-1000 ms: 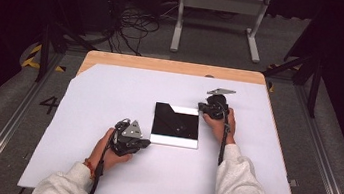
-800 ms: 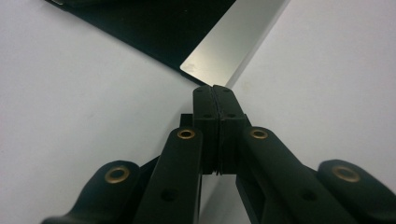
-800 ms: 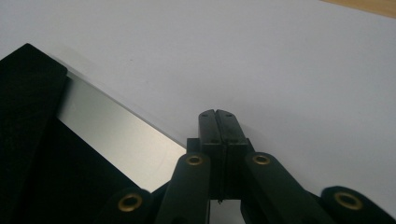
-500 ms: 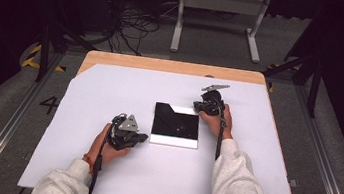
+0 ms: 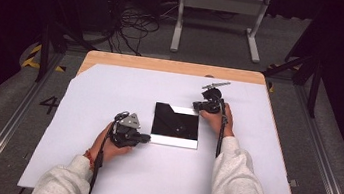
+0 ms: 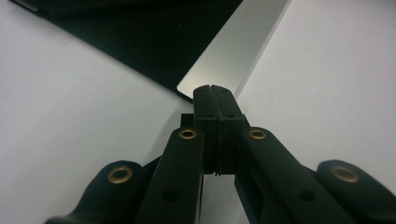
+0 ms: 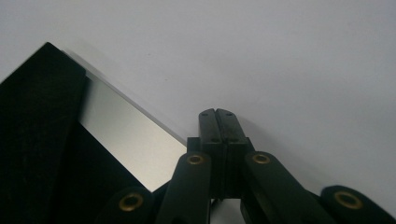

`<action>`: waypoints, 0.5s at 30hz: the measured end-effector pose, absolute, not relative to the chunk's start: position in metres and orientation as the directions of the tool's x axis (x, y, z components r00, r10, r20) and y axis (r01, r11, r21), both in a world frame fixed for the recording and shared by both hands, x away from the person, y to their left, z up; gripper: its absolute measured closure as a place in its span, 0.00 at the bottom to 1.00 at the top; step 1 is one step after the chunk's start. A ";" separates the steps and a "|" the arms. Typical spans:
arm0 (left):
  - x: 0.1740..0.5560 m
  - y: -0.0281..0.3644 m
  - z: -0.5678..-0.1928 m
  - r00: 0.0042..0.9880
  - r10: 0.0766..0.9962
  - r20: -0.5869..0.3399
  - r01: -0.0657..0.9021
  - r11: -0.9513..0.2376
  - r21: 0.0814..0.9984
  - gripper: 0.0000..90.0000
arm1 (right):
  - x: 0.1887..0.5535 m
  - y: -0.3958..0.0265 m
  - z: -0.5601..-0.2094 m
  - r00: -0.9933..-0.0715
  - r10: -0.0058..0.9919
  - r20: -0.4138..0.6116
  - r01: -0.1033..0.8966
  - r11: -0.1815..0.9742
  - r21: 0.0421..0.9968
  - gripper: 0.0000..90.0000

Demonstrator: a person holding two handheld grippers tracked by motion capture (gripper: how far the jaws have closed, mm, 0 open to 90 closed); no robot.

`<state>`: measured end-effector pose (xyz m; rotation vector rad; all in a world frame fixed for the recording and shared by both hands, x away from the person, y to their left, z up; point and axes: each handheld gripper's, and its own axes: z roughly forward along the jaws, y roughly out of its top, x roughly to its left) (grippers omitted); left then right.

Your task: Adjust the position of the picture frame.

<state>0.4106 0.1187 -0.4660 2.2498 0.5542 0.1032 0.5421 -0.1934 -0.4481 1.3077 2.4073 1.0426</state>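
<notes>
High view: a white sheet (image 5: 159, 176) covers the wooden table (image 5: 174, 67) at centre; a metal stand (image 5: 220, 12) and cables (image 5: 134, 21) fill the dark upper frame. A black square panel (image 5: 175, 124) lies mid-sheet between the left gripper (image 5: 144, 138) and right gripper (image 5: 196, 105).
Left gripper view: jaws clenched empty at the panel's silver corner (image 6: 233, 56), upper centre.
Right gripper view: jaws likewise pressed together, beside the silver strip (image 7: 126, 135) at left

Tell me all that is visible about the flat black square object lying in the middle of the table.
The black square object lies flat on the white table cover. It looks thin and rigid, with a silver strip along its near edge and silver at its far right corner. The left gripper, jaws shut, is at its near left corner; the right gripper, also shut, at its far right corner.
</notes>
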 end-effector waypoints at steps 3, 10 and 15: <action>0.409 0.118 -0.466 0.901 0.423 -0.099 0.356 -0.587 0.727 1.00 | 0.540 -0.185 -0.449 -0.617 0.769 0.164 0.643 0.373 0.669 1.00; 0.408 0.116 -0.464 0.902 0.424 -0.085 0.350 -0.602 0.718 0.99 | 0.544 -0.185 -0.448 -0.626 0.760 0.175 0.652 0.387 0.652 1.00; 0.406 0.116 -0.465 0.896 0.437 -0.079 0.353 -0.593 0.724 0.98 | 0.541 -0.175 -0.442 -0.634 0.769 0.079 0.634 0.460 0.622 1.00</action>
